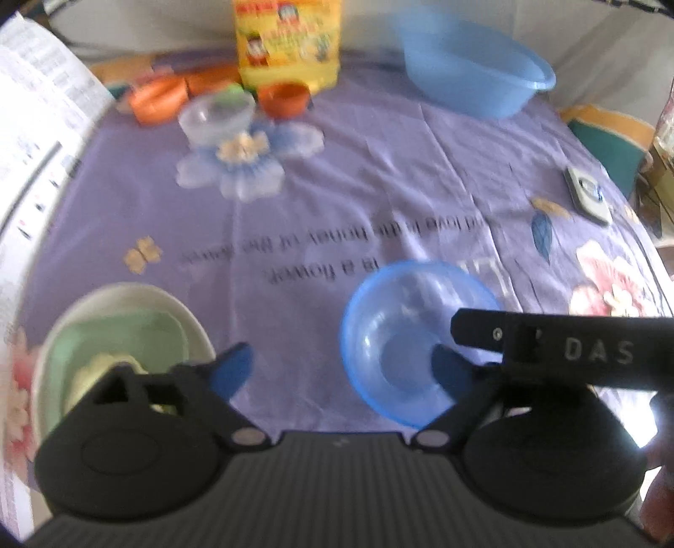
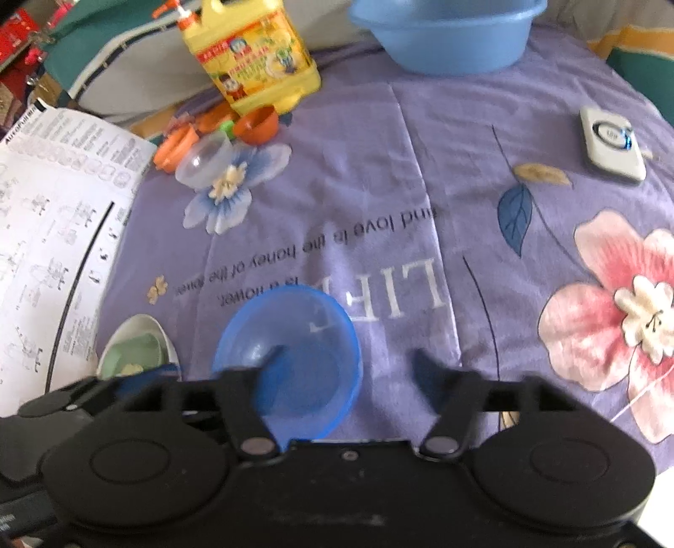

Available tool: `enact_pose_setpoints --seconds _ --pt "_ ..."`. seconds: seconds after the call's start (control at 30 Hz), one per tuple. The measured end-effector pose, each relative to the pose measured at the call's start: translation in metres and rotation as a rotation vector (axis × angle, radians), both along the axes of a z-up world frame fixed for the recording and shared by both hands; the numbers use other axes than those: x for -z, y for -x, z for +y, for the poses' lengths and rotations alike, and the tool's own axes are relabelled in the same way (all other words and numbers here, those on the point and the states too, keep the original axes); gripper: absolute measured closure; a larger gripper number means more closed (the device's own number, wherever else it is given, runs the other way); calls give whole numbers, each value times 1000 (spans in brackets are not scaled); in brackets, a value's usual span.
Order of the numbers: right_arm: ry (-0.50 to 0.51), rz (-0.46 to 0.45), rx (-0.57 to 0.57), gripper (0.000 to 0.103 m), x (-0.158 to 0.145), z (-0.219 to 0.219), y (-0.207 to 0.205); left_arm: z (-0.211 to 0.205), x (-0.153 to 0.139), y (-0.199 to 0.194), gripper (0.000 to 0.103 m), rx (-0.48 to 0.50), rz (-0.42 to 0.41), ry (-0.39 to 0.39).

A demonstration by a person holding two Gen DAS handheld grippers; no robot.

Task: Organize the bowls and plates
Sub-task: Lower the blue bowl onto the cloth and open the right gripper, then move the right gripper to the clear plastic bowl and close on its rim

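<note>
Two hand-held grippers hover low over a table draped in a purple floral cloth (image 2: 379,177). The left gripper (image 1: 343,366) has its blue-tipped fingers spread wide, gripping nothing; the right gripper (image 2: 345,362) is likewise spread, its left finger (image 2: 274,358) overlapping the inside of a translucent blue bowl (image 2: 290,358), though contact cannot be judged.

That blue bowl sits upright on the cloth directly ahead of both tools. Just to its left, a green square dish (image 1: 122,345) rests inside a white plate (image 1: 126,295), with a pale yellowish item lying in the dish.

A printed instruction sheet (image 2: 54,210) lies along the left edge. Farther back, a clear bowl (image 2: 206,162) stands near several orange cups (image 2: 257,124) in front of a yellow detergent bottle (image 2: 252,59). A large blue basin (image 2: 446,33) stands at the far side, and a white rectangular device (image 2: 611,143) lies well apart at right.
</note>
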State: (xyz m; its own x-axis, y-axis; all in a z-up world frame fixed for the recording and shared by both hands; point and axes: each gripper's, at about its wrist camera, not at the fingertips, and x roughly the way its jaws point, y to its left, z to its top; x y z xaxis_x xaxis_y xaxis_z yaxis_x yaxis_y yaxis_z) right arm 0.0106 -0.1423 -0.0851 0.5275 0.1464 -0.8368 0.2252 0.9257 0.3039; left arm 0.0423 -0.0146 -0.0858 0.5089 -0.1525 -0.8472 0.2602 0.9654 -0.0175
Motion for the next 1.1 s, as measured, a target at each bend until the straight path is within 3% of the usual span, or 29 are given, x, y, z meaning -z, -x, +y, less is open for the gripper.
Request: enact_pose_setpoints --seconds 0.07,0.23,0.9,1.1 --pt "12 -23 3 15 -6 -1 1 3 -8 0 0 -4 -23 7" --pt "30 -80 29 1 -23 -9 8 19 -22 5 0 -42 -63 43" --pt "64 -83 50 0 -30 -13 5 47 -25 -3 0 -94 -44 94" --pt "61 -76 46 0 -31 -8 -12 63 -31 -25 0 -118 -74 92"
